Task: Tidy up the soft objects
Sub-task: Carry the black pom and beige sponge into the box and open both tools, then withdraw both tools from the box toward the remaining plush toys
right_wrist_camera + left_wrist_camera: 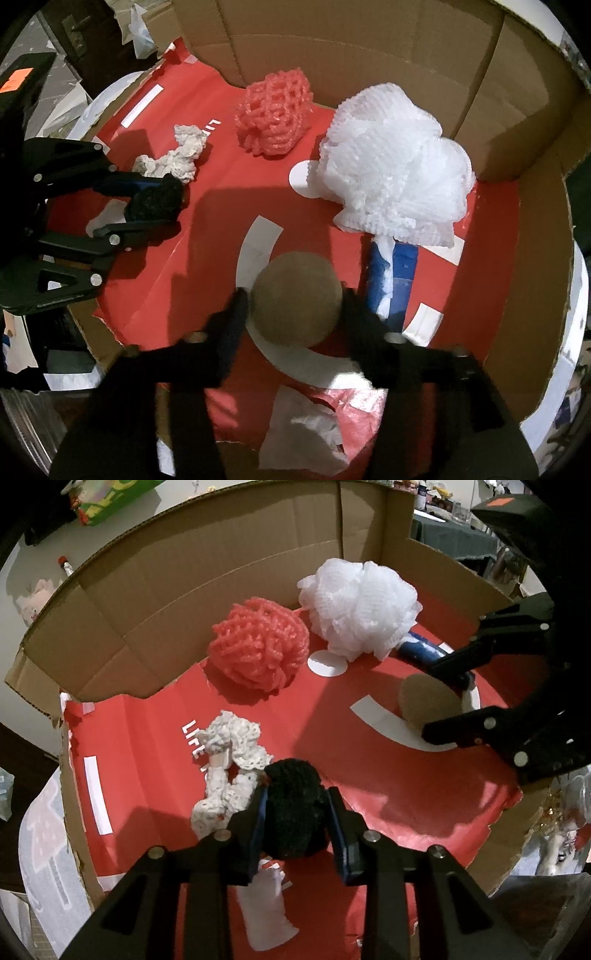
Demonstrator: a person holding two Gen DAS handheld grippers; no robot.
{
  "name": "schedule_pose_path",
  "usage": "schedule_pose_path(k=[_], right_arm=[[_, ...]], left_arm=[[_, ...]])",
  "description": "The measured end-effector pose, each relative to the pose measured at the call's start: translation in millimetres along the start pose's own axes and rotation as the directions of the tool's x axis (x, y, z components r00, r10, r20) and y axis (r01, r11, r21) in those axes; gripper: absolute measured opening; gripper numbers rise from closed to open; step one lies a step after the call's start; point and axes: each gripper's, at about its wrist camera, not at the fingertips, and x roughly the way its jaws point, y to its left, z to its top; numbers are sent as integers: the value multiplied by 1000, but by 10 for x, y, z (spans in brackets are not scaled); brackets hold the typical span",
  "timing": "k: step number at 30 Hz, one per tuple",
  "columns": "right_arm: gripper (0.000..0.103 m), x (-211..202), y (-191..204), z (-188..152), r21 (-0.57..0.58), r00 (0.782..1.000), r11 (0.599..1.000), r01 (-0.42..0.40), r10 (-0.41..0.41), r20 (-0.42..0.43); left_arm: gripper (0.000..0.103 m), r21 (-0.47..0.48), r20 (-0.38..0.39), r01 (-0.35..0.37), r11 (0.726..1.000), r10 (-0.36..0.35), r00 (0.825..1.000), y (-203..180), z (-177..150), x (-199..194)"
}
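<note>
black pom-pom [295, 808]: light, squashy — left gripper [297, 812] pinches its middle, beside the white crochet piece [229, 771].
tan ball [295, 299]: soft — right gripper [295, 314] parted around it, no firm hold.

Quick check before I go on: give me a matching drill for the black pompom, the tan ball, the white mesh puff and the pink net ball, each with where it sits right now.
Things:
1. black pompom
2. tan ball
3. white mesh puff
4. pink net ball

Places:
A. lying partly over the blue tube
B. between the fingers of the left tool
C. against the cardboard wall, left of the puff
D. between the fingers of the right tool

Pairs: 1-B, 2-D, 3-A, 4-C
</note>
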Motion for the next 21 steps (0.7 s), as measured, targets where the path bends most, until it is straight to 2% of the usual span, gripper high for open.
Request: schedule_pose_path(k=[1, 5, 9, 11, 18, 21], right_arm=[[54, -10, 6, 1, 0, 1000, 1000, 0, 0, 3], [54, -71, 66, 8, 1, 1000, 1000, 17, -17, 21], [54, -245, 33, -69, 10, 998, 1000, 28, -28, 48], [54, -346, 4, -108, 18, 997, 999, 31, -32, 66], [65, -858, 67, -270, 55, 983, 997, 52, -61, 174], [72, -1154, 151, -401, 72, 968, 996, 59, -75, 241]], left_arm=[[34, -3, 4, 3, 1000, -3, 1000, -3, -7, -6], [53, -12, 35, 8, 1000, -8, 999, -5, -30, -92], [54, -33, 75, 15, 999, -12, 997, -17, -26, -263], [58, -46, 96, 13, 999, -9, 995, -21, -44, -366], [72, -104, 204, 20, 994, 1, 979, -15, -164, -833], [79, -126, 269, 28, 992, 7, 963, -50, -269, -1093]])
